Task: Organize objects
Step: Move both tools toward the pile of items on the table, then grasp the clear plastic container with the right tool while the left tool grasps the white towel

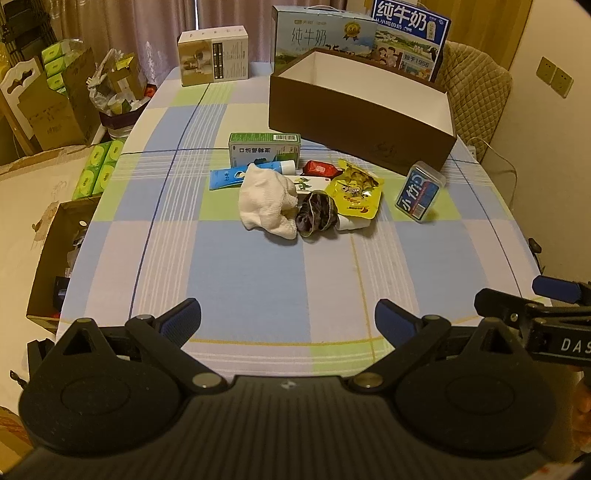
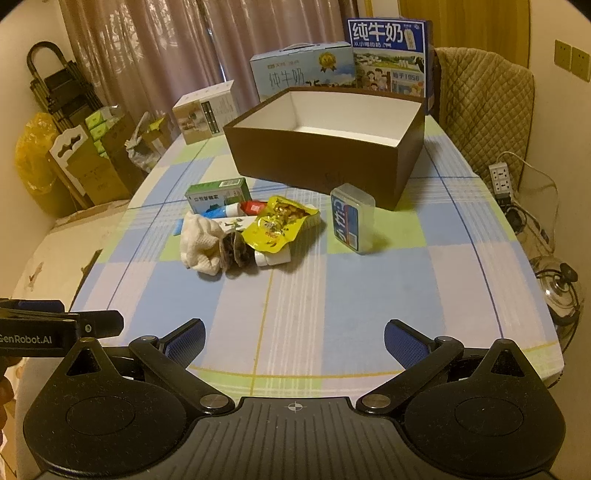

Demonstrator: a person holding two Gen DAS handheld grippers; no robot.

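Observation:
A heap of small items lies mid-table: a white cloth (image 1: 267, 201) (image 2: 199, 242), a dark scrunchie (image 1: 317, 214) (image 2: 233, 254), a yellow snack pouch (image 1: 356, 190) (image 2: 279, 227), a blue tube (image 1: 229, 177), a green box (image 1: 264, 147) (image 2: 218, 194) and a red packet (image 1: 320, 168). A clear case with a blue label (image 1: 419, 192) (image 2: 351, 219) stands to their right. Behind is an open brown box (image 1: 354, 114) (image 2: 325, 162), white inside. My left gripper (image 1: 288, 321) and right gripper (image 2: 294, 341) hover open over the near table edge, holding nothing.
Milk cartons (image 1: 325, 33) (image 2: 303, 72) and a white product box (image 1: 213, 55) (image 2: 205, 114) stand at the table's far end. A padded chair (image 1: 476, 88) (image 2: 484, 107) is at the far right. Cardboard boxes and tissue packs (image 1: 98, 170) crowd the floor on the left; a power strip (image 2: 500, 181) lies right.

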